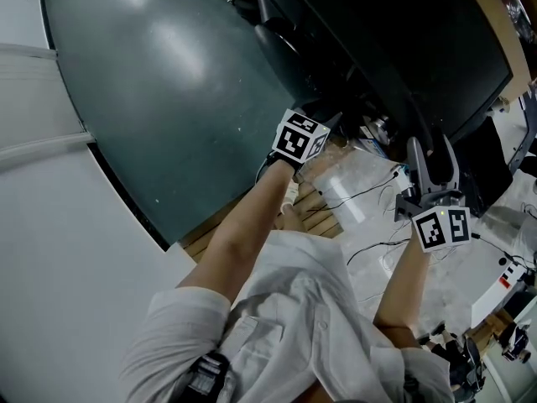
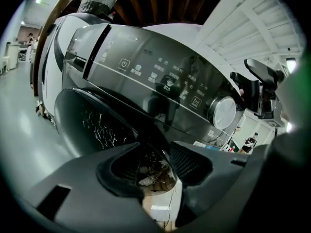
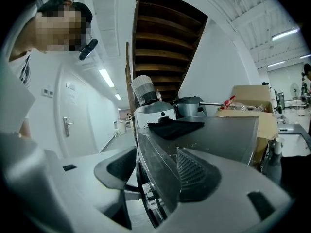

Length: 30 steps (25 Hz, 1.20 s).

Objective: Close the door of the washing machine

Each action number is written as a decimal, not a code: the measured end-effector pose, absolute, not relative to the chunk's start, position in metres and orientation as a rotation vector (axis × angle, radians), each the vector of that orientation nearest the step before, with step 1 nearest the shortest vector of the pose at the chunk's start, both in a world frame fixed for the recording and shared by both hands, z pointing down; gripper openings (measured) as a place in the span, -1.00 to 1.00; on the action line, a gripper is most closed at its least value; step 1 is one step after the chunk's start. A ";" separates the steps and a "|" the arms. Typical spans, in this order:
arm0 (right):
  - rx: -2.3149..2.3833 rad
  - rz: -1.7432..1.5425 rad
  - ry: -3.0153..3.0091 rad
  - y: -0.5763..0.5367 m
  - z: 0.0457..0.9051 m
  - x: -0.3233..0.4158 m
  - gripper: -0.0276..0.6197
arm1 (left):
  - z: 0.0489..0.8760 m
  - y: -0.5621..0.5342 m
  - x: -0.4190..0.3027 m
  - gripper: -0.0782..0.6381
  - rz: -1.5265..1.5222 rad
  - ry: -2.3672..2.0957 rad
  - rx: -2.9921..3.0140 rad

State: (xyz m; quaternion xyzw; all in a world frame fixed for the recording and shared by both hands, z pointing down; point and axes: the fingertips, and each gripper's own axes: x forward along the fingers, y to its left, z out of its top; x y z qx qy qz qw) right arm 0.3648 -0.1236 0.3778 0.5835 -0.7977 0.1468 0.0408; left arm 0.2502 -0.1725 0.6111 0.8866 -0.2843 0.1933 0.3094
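Through the head view I see a dull grey-green floor (image 1: 159, 82) spreading out to the left of my left gripper (image 1: 323, 127). Directly beneath that gripper lie wooden slats (image 1: 315, 212). A sheet of clear plastic film (image 1: 348, 183) covers part of them and reaches across toward my right gripper (image 1: 432, 154). Thin black cables (image 1: 373, 246) trail over a pale surface (image 1: 369, 267) below the right gripper. The washing machine (image 1: 403, 49) stands just ahead of both tongs; I cannot tell what its base rests on.
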 end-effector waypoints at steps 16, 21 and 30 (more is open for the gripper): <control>1.796 0.453 -2.467 -0.124 0.377 0.368 -0.11 | 0.600 -0.164 0.246 -0.20 0.549 -0.711 2.388; 1.788 0.467 -2.478 -0.121 0.380 0.371 -0.11 | 0.566 -0.158 0.220 -0.20 0.479 -0.760 2.426; 1.696 0.456 -2.564 -0.120 0.364 0.332 -0.11 | 0.453 -0.161 0.112 -0.23 0.353 -0.978 2.546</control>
